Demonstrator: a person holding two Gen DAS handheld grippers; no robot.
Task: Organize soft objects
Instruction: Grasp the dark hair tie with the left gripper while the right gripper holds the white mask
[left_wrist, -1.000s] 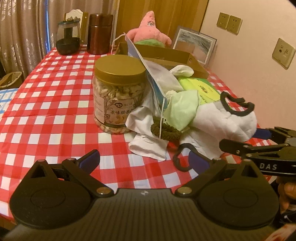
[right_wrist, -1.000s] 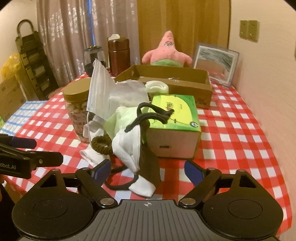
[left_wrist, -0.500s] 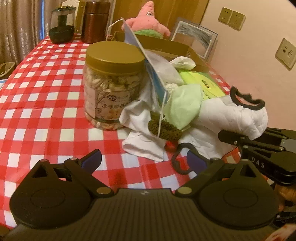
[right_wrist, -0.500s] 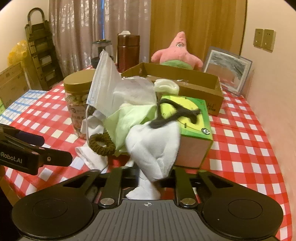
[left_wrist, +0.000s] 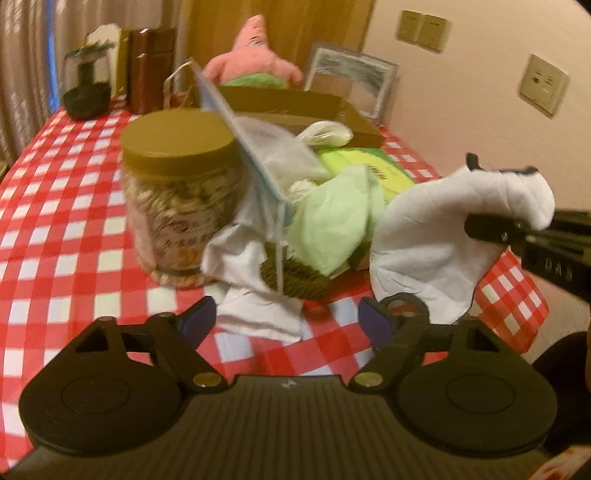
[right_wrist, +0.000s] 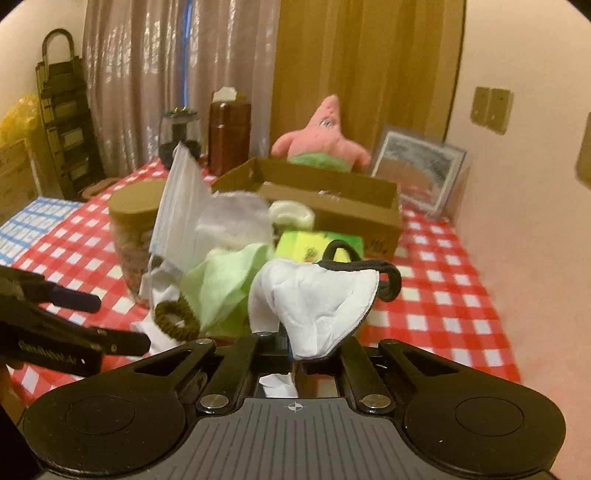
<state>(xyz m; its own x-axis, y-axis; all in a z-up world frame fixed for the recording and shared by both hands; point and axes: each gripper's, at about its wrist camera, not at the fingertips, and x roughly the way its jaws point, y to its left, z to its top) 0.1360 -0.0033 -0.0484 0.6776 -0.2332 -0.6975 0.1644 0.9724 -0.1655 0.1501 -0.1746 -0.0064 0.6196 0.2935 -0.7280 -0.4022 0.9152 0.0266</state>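
My right gripper (right_wrist: 295, 354) is shut on a white mask (right_wrist: 317, 302) with black ear loops and holds it off the table. In the left wrist view the same white mask (left_wrist: 424, 240) hangs from the right gripper (left_wrist: 476, 223). My left gripper (left_wrist: 286, 319) is low over the checked tablecloth (left_wrist: 66, 240). Its jaws are closing, with a corner of white cloth (left_wrist: 255, 314) lying just ahead between the fingertips, untouched. The pile behind holds a blue surgical mask (left_wrist: 258, 162), a light green mask (left_wrist: 332, 221) and a brown scrunchie (left_wrist: 295, 277).
A nut jar (left_wrist: 177, 199) stands left of the pile and a green tissue box (right_wrist: 314, 247) behind it. Farther back sit an open cardboard box (right_wrist: 332, 199), a pink star plush (right_wrist: 325, 136), a picture frame (right_wrist: 417, 170), a brown flask (right_wrist: 229, 136) and a glass jar (right_wrist: 179, 136).
The right gripper shut on the white mask and lifted it from the pile. The left gripper moved closer to the pile and its jaws narrowed.
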